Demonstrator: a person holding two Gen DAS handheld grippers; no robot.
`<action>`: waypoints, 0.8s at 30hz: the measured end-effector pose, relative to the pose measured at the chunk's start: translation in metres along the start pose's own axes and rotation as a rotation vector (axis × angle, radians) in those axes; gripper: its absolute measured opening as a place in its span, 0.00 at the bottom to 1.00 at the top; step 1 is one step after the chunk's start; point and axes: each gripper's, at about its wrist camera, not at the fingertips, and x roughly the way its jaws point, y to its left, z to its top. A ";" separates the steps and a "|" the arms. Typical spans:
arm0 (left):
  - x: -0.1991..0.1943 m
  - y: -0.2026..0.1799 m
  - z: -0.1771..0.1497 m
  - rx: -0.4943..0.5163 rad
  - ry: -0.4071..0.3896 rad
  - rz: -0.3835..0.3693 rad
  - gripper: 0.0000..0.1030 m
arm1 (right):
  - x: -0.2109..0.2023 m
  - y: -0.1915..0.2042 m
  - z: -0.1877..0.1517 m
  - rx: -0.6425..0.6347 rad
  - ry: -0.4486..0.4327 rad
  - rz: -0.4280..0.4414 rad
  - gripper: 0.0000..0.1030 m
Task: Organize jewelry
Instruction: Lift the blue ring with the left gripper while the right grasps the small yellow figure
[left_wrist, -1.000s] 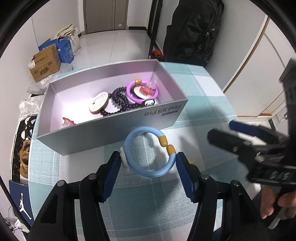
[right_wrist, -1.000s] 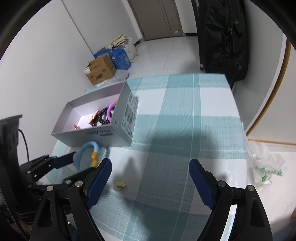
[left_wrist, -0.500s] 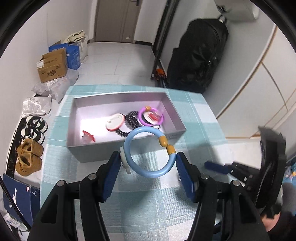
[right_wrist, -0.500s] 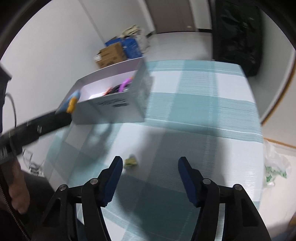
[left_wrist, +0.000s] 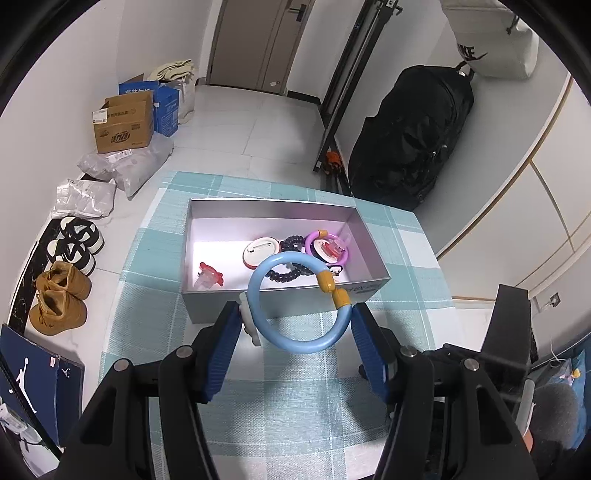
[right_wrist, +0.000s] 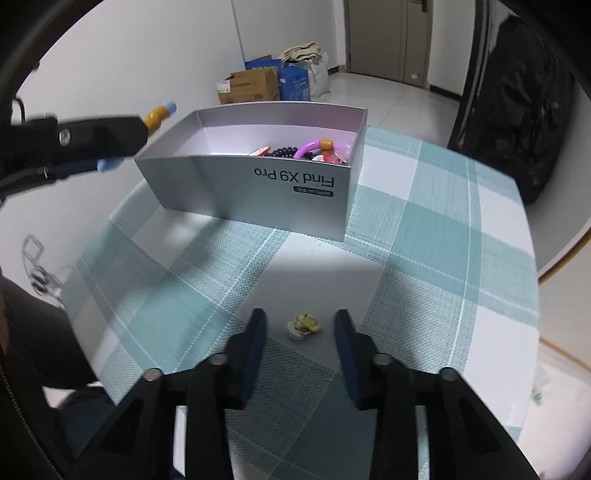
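My left gripper (left_wrist: 297, 317) is shut on a light blue bangle (left_wrist: 291, 339) with two yellow beads, held in the air above the near wall of the grey box (left_wrist: 280, 302). The box holds a purple bangle (left_wrist: 327, 245), a black bead bracelet (left_wrist: 291, 273), a round white badge (left_wrist: 258, 253) and a red clip (left_wrist: 208, 275). In the right wrist view my right gripper (right_wrist: 301, 330) is open, low over the checked tablecloth, with a small yellow flower piece (right_wrist: 303, 325) between its fingers. The box (right_wrist: 258, 192) lies beyond it and the left gripper (right_wrist: 92, 136) is at the upper left.
The table (left_wrist: 295, 424) has a teal and white checked cloth. On the floor to the left are cardboard boxes (left_wrist: 123, 125), plastic bags and shoes (left_wrist: 61, 299). A black bag (left_wrist: 413, 140) stands behind the table on the right.
My left gripper has risen with the blue bangle and now looks down into the box. My right gripper has lowered and narrowed around the yellow flower piece.
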 end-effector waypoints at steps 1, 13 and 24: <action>0.000 0.000 0.001 -0.002 -0.001 0.000 0.54 | 0.001 0.002 0.000 -0.014 0.000 -0.020 0.22; -0.005 0.003 0.001 -0.014 -0.016 -0.003 0.54 | -0.003 0.002 -0.002 -0.015 -0.018 -0.052 0.16; -0.003 0.004 0.004 -0.027 -0.020 0.003 0.54 | -0.015 -0.006 0.016 0.070 -0.078 0.015 0.16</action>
